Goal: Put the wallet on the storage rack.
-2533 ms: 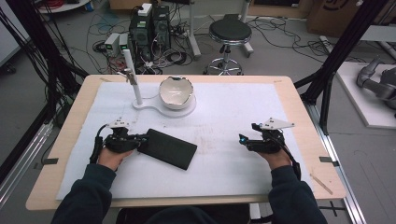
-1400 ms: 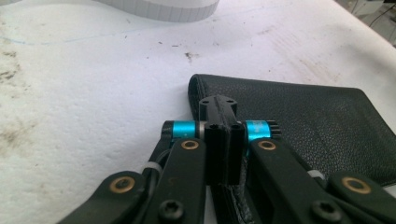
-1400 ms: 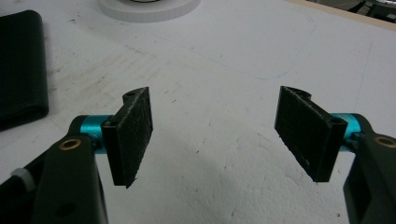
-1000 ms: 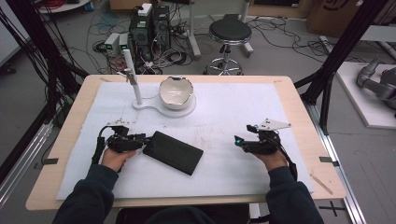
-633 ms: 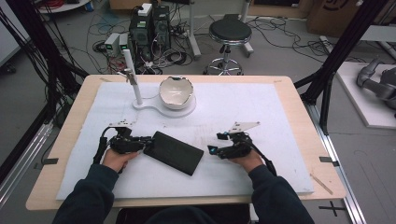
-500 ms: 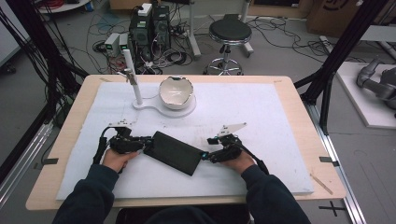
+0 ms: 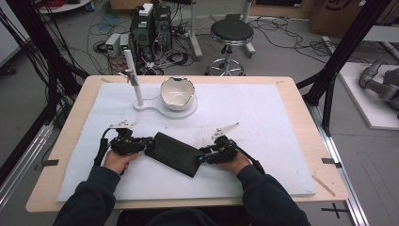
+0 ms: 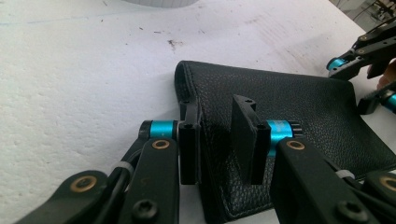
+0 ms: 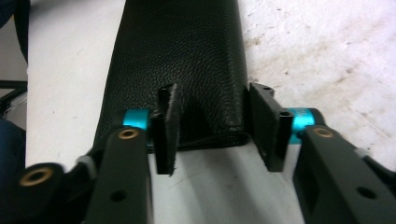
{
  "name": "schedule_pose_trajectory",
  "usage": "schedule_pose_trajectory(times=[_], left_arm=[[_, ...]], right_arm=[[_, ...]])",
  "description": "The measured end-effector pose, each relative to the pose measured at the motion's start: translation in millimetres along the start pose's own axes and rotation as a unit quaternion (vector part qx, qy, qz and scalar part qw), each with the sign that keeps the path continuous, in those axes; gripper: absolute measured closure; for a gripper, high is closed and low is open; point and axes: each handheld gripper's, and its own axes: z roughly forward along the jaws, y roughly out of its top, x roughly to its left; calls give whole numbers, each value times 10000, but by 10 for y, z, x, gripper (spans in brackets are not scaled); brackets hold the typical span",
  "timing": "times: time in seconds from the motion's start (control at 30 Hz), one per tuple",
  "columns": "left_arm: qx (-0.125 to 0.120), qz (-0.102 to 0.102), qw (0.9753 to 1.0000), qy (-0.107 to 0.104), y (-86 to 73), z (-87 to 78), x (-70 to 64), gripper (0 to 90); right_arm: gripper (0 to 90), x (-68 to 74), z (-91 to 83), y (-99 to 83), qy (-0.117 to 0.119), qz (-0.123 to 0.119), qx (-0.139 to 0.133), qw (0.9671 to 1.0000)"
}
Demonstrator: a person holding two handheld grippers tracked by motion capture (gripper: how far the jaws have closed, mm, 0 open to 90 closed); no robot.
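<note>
Both hand-held grippers straddle pouch (image 7: 174, 153), apparently closed.

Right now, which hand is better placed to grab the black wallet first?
Probably the left. The left gripper already has its open jaws around a corner of the black wallet, one jaw on top. The right gripper straddles the other end, jaws wide open.

No readable text, labels, brands or numbers anywhere. Partial dark print on cardboard box (image 7: 335, 10) at top right, cut off by frame edge, illegible. Black cross mark (image 7: 339, 210) taped on floor beside table.
</note>
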Motion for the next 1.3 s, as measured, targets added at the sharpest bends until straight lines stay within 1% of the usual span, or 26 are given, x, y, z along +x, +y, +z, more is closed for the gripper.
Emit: schedule_pose_trajectory(times=[0.03, 0.1, 0.13, 0.17, 0.33, 0.4, 0.43, 0.47, 0.53, 0.6, 0.63, 0.67, 0.7, 0.73, 0.8, 0.83, 0.87, 0.9, 0.97, 1.0, 1.03, 1.1, 1.17, 1.2, 1.23, 1.3], left_arm=[[0, 12, 10000, 3, 0, 0, -1, 721], [-1, 39, 10000, -3, 0, -3, -6, 717], [-1, 69, 10000, 1, 1, -2, -10, 716], [0, 76, 10000, 7, 1, -2, -10, 716], [-90, 131, 9999, -26, 8, -21, -20, 706], [-178, 175, 9996, -108, 12, -25, -28, 663], [-233, 202, 9994, -149, 13, -22, -38, 644], [-251, 232, 9993, -179, 13, -18, -45, 616], [-290, 302, 9989, -222, 15, -18, -50, 602], [-426, 368, 9982, -217, 25, -32, -61, 577], [-530, 372, 9978, -145, 36, -45, -62, 554], [-606, 329, 9976, -114, 43, -58, -60, 507], [-757, 296, 9966, -117, 54, -87, -48, 491], [-900, 280, 9955, -109, 64, -113, -42, 488], [-1231, 207, 9920, -177, 95, -157, -45, 466], [-1352, 223, 9904, -204, 122, -176, -51, 466], [-1448, 217, 9890, -213, 158, -186, -60, 453], [-1522, 197, 9879, -234, 199, -186, -71, 453], [-1587, 190, 9869, -232, 275, -163, -91, 438], [-1581, 167, 9869, -258, 301, -133, -110, 437], [-1523, 170, 9877, -295, 317, -94, -128, 432], [-1291, 156, 9909, -346, 314, 2, -160, 409], [-983, 103, 9947, -285, 284, 91, -167, 356], [-957, 77, 9949, -294, 275, 102, -156, 359], [-938, -3, 9951, -316, 268, 100, -140, 374], [-899, -111, 9953, -330, 260, 77, -115, 450]], right_arm=[[621, 8, -8, 5, -29, -25, 1, 10000], [700, 19, -35, 16, -102, -82, -54, 9999], [711, 19, -44, 17, -87, -98, -54, 9999], [735, 23, -48, 19, -133, -126, -78, 9998], [774, 62, -105, 46, -187, -387, -221, 9988], [786, 99, -153, 76, -275, -533, -302, 9977], [789, 130, -176, 91, -369, -649, -378, 9965], [791, 167, -205, 115, -511, -856, -413, 9942], [794, 237, -247, 153, -757, -1234, -409, 9886], [797, 315, -294, 204, -1049, -1682, -454, 9791], [799, 349, -317, 223, -1132, -1791, -489, 9761], [800, 366, -340, 242, -1202, -1880, -534, 9733], [800, 372, -358, 250, -1249, -1920, -563, 9718], [800, 364, -373, 257, -1249, -1906, -601, 9718], [799, 351, -374, 250, -1227, -1873, -613, 9727], [799, 352, -377, 250, -1220, -1881, -623, 9726], [799, 364, -380, 249, -1196, -1938, -646, 9716], [799, 364, -380, 249, -1196, -1938, -646, 9716], [799, 375, -380, 251, -1171, -1989, -701, 9705], [798, 382, -377, 252, -1167, -2017, -714, 9698], [798, 388, -379, 252, -1168, -2031, -709, 9696], [797, 397, -379, 253, -1139, -2070, -741, 9689], [793, 405, -382, 252, -1090, -2086, -776, 9688], [790, 402, -378, 250, -1053, -2079, -757, 9695], [788, 399, -375, 248, -1031, -2066, -745, 9701], [785, 389, -377, 244, -978, -2053, -743, 9710]])
